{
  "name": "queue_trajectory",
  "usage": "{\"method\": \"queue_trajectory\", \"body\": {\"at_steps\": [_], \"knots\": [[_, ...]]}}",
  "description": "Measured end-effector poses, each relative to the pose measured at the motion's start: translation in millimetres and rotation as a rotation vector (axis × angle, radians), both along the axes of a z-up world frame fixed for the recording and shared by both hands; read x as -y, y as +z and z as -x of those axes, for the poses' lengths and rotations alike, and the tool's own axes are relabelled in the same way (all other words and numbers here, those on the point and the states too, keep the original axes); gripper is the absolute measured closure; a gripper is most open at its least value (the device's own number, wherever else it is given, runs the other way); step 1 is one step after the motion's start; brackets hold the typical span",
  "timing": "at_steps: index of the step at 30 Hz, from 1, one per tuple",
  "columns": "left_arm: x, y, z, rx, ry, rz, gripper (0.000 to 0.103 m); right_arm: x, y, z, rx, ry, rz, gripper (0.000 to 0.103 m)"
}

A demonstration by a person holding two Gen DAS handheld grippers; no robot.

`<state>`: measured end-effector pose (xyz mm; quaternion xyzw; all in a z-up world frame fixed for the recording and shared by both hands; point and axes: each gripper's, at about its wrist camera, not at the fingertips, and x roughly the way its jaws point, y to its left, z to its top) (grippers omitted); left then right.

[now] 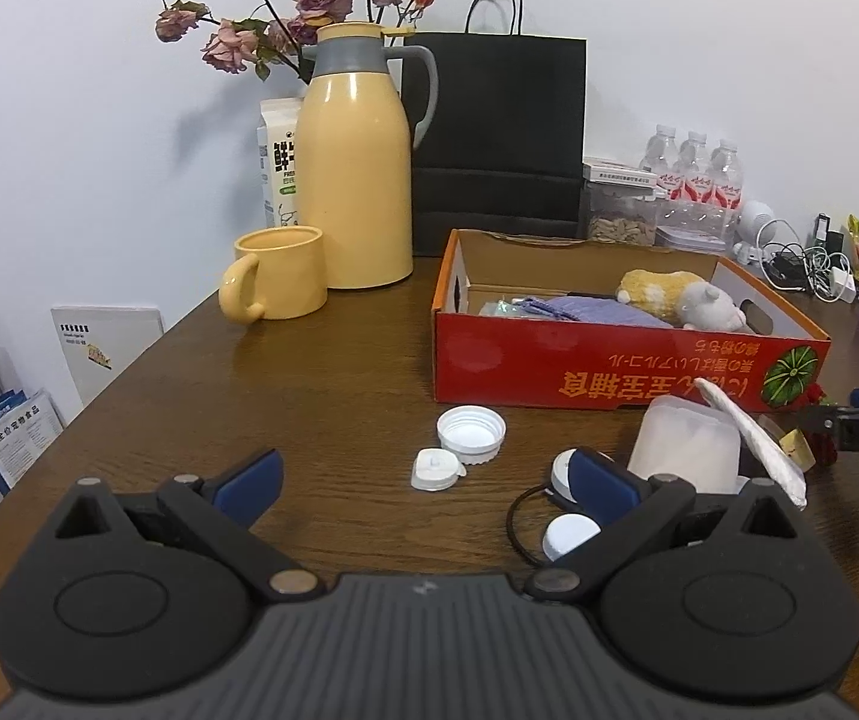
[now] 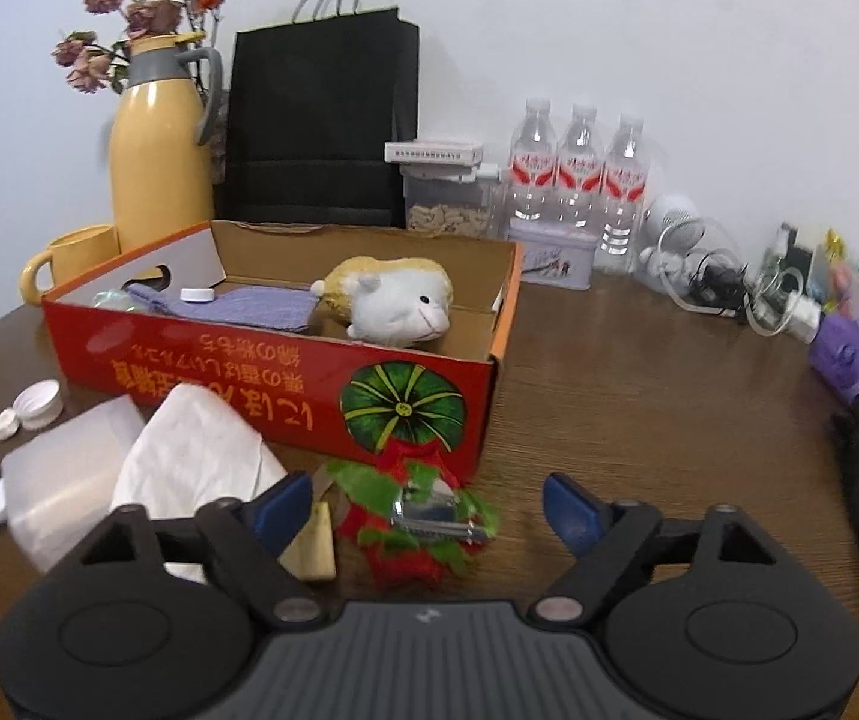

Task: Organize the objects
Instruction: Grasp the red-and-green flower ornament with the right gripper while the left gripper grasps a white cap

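The right gripper, jaws spread and empty, hangs over the red-green ornament before the red box, as if to collect it, while the left gripper waits spread near the white cap.

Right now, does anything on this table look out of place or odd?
Yes. The red box sits with its printing upside down, and loose clutter lies outside it: a white cap, a crumpled tissue, and a red and green hair clip.

A home: cluttered table, thermos, dried roses.
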<state>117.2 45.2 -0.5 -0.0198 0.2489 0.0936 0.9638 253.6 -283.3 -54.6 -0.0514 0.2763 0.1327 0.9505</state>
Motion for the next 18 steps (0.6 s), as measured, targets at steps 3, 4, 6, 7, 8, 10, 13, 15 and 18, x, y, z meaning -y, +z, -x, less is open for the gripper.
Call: {"method": "queue_trajectory", "body": {"at_steps": [3,4,6,7,8,10,13,15,18], "knots": [[-1,-1,1,0.002,0.007,-0.001,0.000,1,-8,-10,-0.031,-0.011,-0.045,0.043],[-2,0,1,0.003,0.009,-0.001,0.000,2,-10,-10,-0.039,-0.010,-0.059,0.049],[-2,1,1,0.007,0.015,-0.003,0.000,7,-12,-7,-0.038,-0.007,-0.081,0.050],[-2,1,1,0.009,0.017,-0.003,0.000,9,-12,-5,-0.034,-0.007,-0.090,0.060],[-1,1,1,0.011,0.017,-0.001,0.000,10,-11,-3,-0.029,-0.004,-0.098,0.064],[0,1,1,0.010,0.014,0.001,0.000,10,-10,0,-0.008,-0.006,-0.100,0.064],[1,-1,2,0.006,0.010,-0.001,0.000,10,-7,5,0.024,-0.003,-0.099,0.065],[0,-1,3,0.007,0.011,0.000,0.000,9,-4,10,0.054,-0.005,-0.092,0.065],[-1,-2,5,0.010,0.012,0.005,0.000,8,-1,21,0.107,-0.006,-0.082,0.065]]}}
